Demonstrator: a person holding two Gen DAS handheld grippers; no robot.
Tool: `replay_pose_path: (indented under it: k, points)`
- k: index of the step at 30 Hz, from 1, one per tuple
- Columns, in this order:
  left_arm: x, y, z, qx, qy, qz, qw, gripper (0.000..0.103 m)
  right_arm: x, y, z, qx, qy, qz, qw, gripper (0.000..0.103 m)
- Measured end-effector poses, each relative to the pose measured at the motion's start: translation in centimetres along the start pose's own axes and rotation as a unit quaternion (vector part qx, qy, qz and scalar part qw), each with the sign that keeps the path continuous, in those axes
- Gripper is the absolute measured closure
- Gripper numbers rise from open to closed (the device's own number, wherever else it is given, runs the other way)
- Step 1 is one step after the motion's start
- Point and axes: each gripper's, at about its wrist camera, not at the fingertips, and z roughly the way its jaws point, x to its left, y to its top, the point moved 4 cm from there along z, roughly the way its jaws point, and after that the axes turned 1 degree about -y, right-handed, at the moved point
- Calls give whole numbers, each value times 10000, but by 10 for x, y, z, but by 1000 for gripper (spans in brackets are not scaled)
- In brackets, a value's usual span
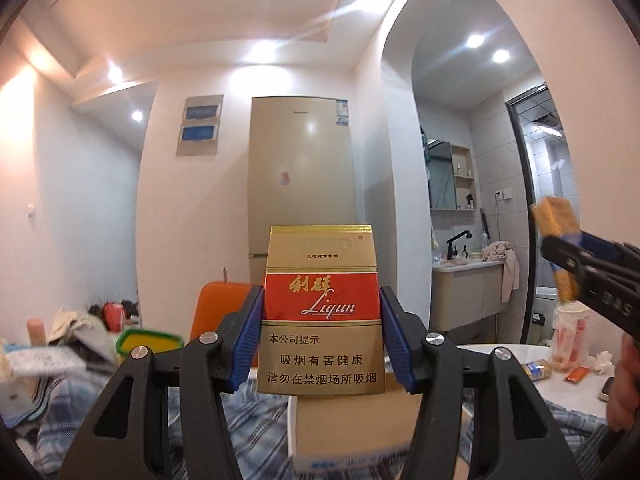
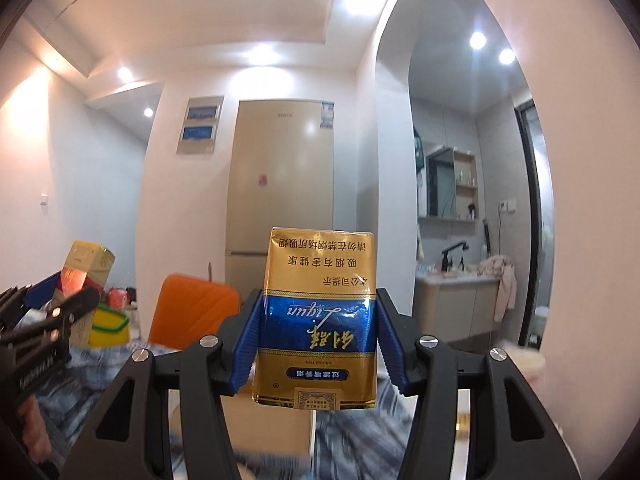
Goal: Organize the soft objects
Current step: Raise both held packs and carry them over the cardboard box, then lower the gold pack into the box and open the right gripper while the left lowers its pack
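Note:
My left gripper (image 1: pixel 322 332) is shut on a red and gold Liqun cigarette pack (image 1: pixel 320 312), held upright in the air. My right gripper (image 2: pixel 318 340) is shut on a blue and gold Liqun soft pack (image 2: pixel 318 320), held upside down in the air. In the left wrist view the right gripper (image 1: pixel 560 256) shows at the right edge with its pack (image 1: pixel 558 220). In the right wrist view the left gripper (image 2: pixel 60 304) shows at the left edge with the red pack (image 2: pixel 86 268). A cardboard box (image 1: pixel 352 428) lies below both grippers.
An orange chair back (image 1: pixel 218 308) stands behind the box. A yellow tub with a green rim (image 1: pixel 148 342) sits at the left among clothes (image 1: pixel 76 332). A white round table (image 1: pixel 560 380) at the right holds a cup (image 1: pixel 570 332) and snacks. A fridge (image 1: pixel 302 180) stands behind.

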Motion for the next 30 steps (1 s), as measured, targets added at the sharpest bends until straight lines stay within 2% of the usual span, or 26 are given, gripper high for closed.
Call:
replay_pose_path:
  k: [5, 12, 19, 25, 28, 30]
  points:
    - [-1, -15, 27, 76, 127, -101, 9998, 49, 17, -13, 31, 19, 93, 66, 9999, 48]
    - [-2, -45, 46, 336, 55, -71, 9994, 49, 32, -55, 56, 398, 357, 92, 9985, 48]
    - [-5, -62, 48, 560, 63, -29, 9984, 49, 46, -98, 72, 903, 462, -196, 9947, 48]
    - [-7, -67, 59, 864, 76, -32, 9962, 49, 42, -112, 88, 1337, 536, -126, 9895, 48]
    - [-7, -72, 68, 1097, 104, -58, 9939, 49, 40, -120, 99, 1664, 620, -88, 9841, 48]
    - [-7, -77, 77, 1346, 297, -24, 9905, 49, 43, -127, 106, 1902, 681, -173, 9792, 48]
